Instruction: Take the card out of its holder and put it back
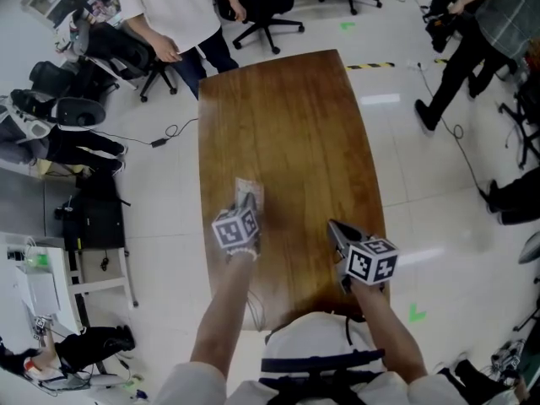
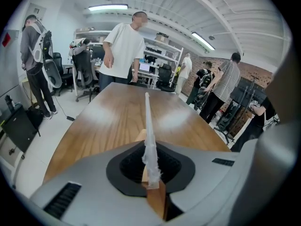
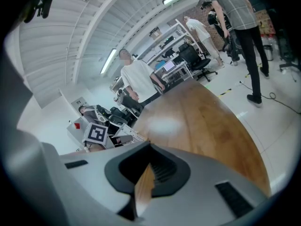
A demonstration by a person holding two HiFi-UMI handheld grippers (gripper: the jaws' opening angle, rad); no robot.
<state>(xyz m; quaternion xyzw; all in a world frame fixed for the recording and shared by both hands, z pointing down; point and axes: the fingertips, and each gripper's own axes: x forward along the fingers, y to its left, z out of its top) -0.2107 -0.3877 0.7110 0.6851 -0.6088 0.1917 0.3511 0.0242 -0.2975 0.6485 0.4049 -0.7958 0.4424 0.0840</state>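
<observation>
**Card Holder Held in the Left Gripper, Card Not Seen Outside It**

The card holder (image 1: 247, 194) is held in the left gripper (image 2: 150, 172). The jaws are closed tight on its near end, and the see-through plastic is pinched between them. The right gripper (image 3: 145, 175) is closed too, and nothing is held in it. It is kept low over the near right part of the wooden table (image 1: 287, 116), well apart from the holder.

No loose card is seen on the table, and none is seen in the right gripper. So the card is most likely inside the holder. It cannot be told from the pictures whether the card has not been pulled out yet or has already been put back. If it has not been pulled out, the whole job is left: the card must be gripped, slid out, and slid back in. The card itself cannot be made out through the plastic.

The holder is pointed away from the person, toward the far end of the table. Its long side is lined up with the long side of the table. In the left gripper view it is seen from its thin edge, like a straight line going forward from the jaws. In the head view a bit of its wide face is shown from above. Whether it is touching the table cannot be told.
</observation>
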